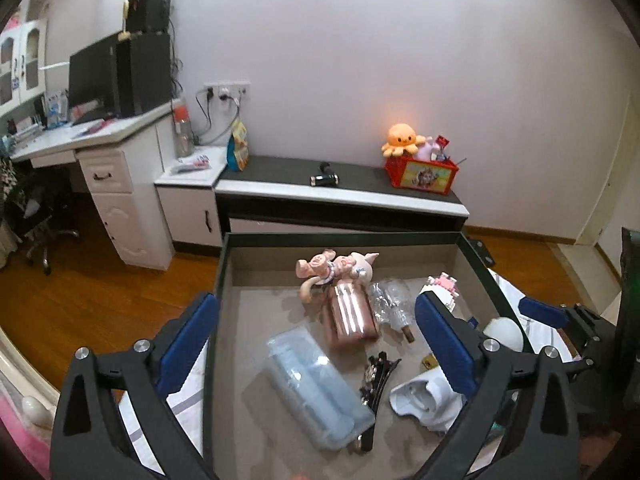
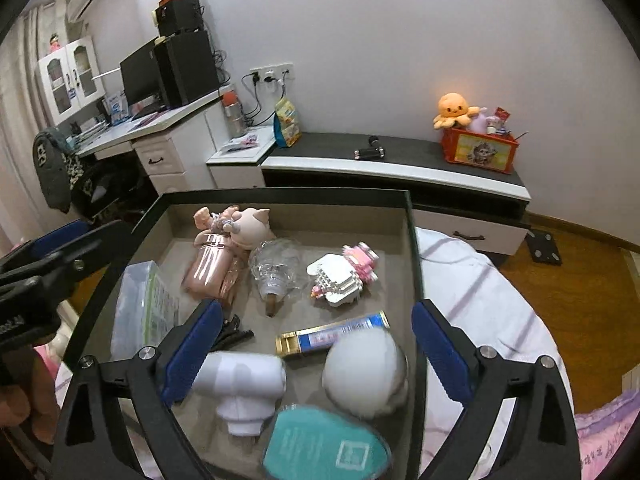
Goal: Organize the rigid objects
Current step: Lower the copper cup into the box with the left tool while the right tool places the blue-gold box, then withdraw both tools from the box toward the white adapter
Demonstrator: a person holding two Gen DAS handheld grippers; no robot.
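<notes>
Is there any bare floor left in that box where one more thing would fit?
Yes. The widest bare patch lies along the far wall of the box, right of the pig figure and behind the brick model. A narrower strip runs between that model and the right wall. The near half is crowded: white dryer, round puff, teal case.

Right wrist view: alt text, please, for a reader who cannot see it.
The open right gripper hovers, holding nothing, over a dark-rimmed tray of small items: a white hair dryer, a teal case and a toothpaste box.
</notes>
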